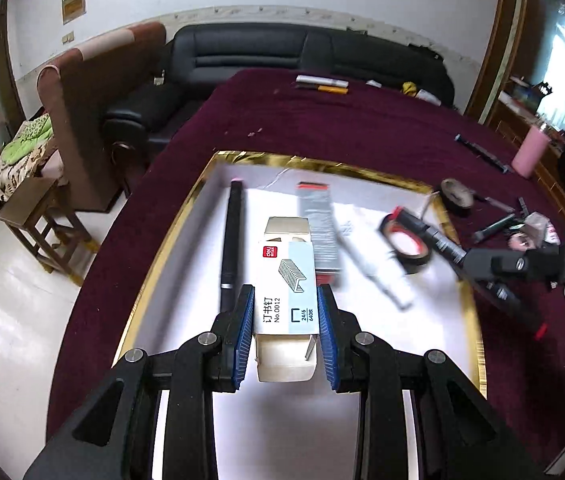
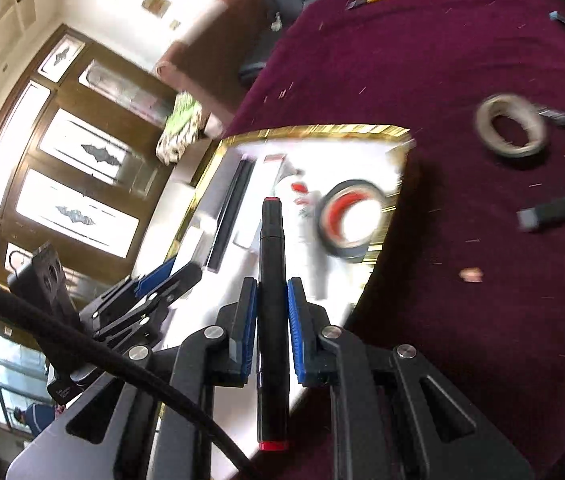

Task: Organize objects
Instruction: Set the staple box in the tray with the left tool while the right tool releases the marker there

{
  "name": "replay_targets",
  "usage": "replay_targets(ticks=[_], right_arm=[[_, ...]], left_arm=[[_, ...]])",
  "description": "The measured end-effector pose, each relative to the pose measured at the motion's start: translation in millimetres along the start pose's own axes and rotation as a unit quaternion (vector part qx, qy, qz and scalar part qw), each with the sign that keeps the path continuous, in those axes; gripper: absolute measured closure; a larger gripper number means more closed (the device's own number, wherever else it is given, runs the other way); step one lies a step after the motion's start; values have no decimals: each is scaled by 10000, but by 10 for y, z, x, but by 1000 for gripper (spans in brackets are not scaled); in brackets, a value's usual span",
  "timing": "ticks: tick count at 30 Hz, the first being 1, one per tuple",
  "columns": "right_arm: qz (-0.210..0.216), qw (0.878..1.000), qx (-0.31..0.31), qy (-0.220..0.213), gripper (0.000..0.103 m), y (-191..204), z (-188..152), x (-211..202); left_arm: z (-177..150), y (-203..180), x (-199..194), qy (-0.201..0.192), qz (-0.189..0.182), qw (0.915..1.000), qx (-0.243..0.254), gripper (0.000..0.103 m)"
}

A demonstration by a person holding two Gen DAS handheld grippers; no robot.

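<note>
My left gripper [image 1: 285, 294] is shut on a white and pale-blue staple box [image 1: 286, 276], held above a white tray with a gold rim [image 1: 322, 162]. In the tray lie a black pen [image 1: 232, 240], a grey box with red ends [image 1: 318, 232], a white tube [image 1: 378, 276] and a black tape roll with a red core [image 1: 406, 240]. My right gripper [image 2: 272, 284] is shut on a black marker with red ends [image 2: 272, 320], over the tray's [image 2: 314, 130] near right corner. The left wrist view shows that marker [image 1: 442, 244] entering from the right. The left gripper [image 2: 162, 276] shows at lower left.
A maroon cloth [image 1: 342, 120] covers the table. On it, right of the tray, lie a beige tape roll [image 2: 510, 128], a dark pen [image 2: 562, 208] and small clutter [image 1: 522, 228]. A pink bottle [image 1: 530, 152] stands far right. A black sofa [image 1: 282, 52] and a wooden stool [image 1: 42, 216] lie beyond.
</note>
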State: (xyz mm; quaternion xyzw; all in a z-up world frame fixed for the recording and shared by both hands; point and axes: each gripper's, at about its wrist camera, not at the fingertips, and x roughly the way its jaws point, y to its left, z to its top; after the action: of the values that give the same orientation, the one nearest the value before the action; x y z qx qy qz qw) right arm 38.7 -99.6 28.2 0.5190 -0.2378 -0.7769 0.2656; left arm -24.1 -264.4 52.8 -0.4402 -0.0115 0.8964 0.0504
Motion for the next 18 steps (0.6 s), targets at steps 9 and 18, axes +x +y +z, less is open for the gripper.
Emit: replay_targets(ticks=[9,18], right_arm=[[-330,9994,-98,92,88,127,32,358],[-573,9980,-283,9,80,153,-37,352]], left_arm=[[49,61,228,347,132,9990,268,77],[-1,160,238,452,-46,9988,-189,45]])
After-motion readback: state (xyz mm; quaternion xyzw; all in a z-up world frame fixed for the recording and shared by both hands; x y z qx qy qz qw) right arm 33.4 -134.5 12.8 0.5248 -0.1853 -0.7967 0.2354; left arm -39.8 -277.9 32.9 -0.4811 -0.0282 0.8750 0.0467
